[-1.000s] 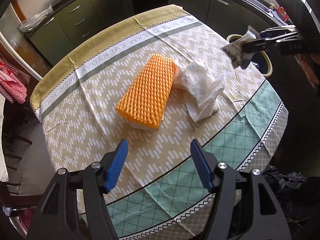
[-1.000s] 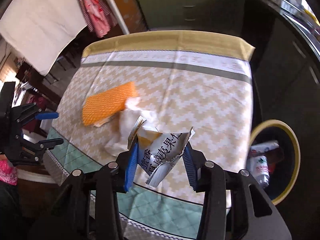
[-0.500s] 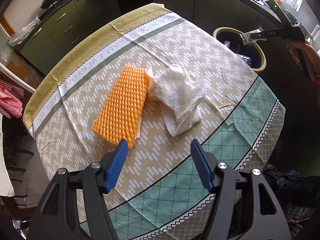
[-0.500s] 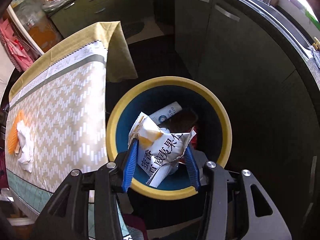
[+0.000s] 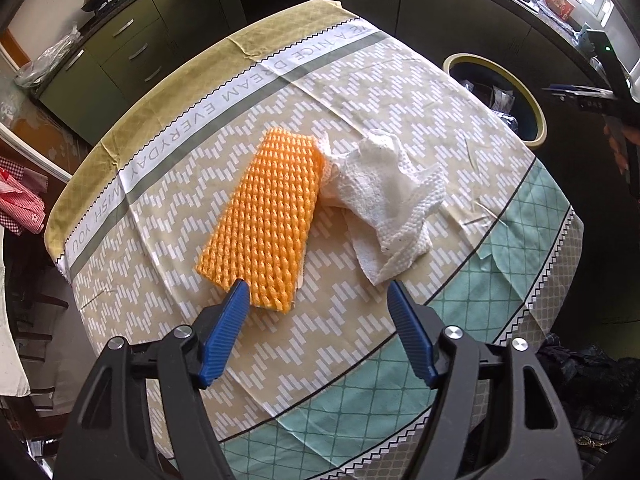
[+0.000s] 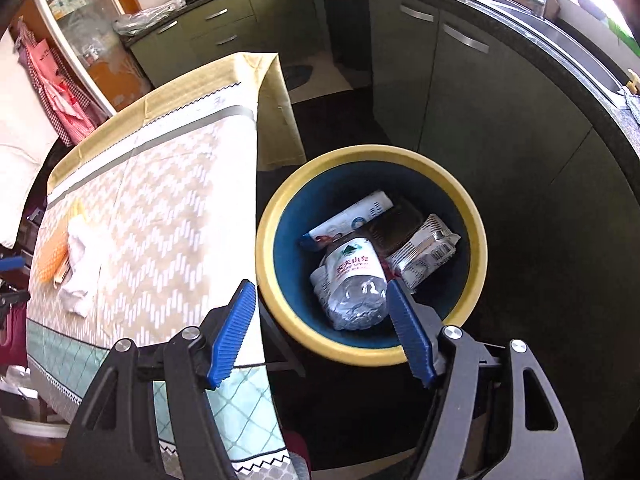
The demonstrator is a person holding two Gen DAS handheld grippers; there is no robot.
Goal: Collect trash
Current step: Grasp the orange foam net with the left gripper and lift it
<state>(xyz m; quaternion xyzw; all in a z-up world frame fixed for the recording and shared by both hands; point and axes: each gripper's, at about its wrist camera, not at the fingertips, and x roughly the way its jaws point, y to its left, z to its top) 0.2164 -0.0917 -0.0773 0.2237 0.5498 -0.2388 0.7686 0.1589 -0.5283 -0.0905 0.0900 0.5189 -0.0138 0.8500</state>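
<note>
An orange foam net sleeve (image 5: 266, 216) and a crumpled white foam net (image 5: 384, 196) lie side by side on the table; both also show small in the right wrist view, the orange sleeve (image 6: 50, 258) and the white net (image 6: 82, 268). My left gripper (image 5: 318, 292) is open and empty, just above the near end of the orange sleeve. My right gripper (image 6: 320, 292) is open and empty above the yellow-rimmed blue bin (image 6: 478, 248). The bin holds a plastic bottle (image 6: 354, 284), a snack wrapper (image 6: 424, 254) and a white pack (image 6: 352, 218). The bin (image 5: 532, 100) shows beside the table in the left wrist view.
The table carries a patterned tablecloth (image 5: 360, 80) with a green checked border (image 5: 520, 240). Dark green kitchen cabinets (image 6: 440, 80) and a counter stand behind the bin. Red checked cloth (image 6: 56, 92) hangs to the left. The right gripper's body (image 5: 588, 98) shows at the far right.
My right gripper has opened and let go of the snack wrapper, which now lies in the bin. My left gripper has moved closer to the orange sleeve.
</note>
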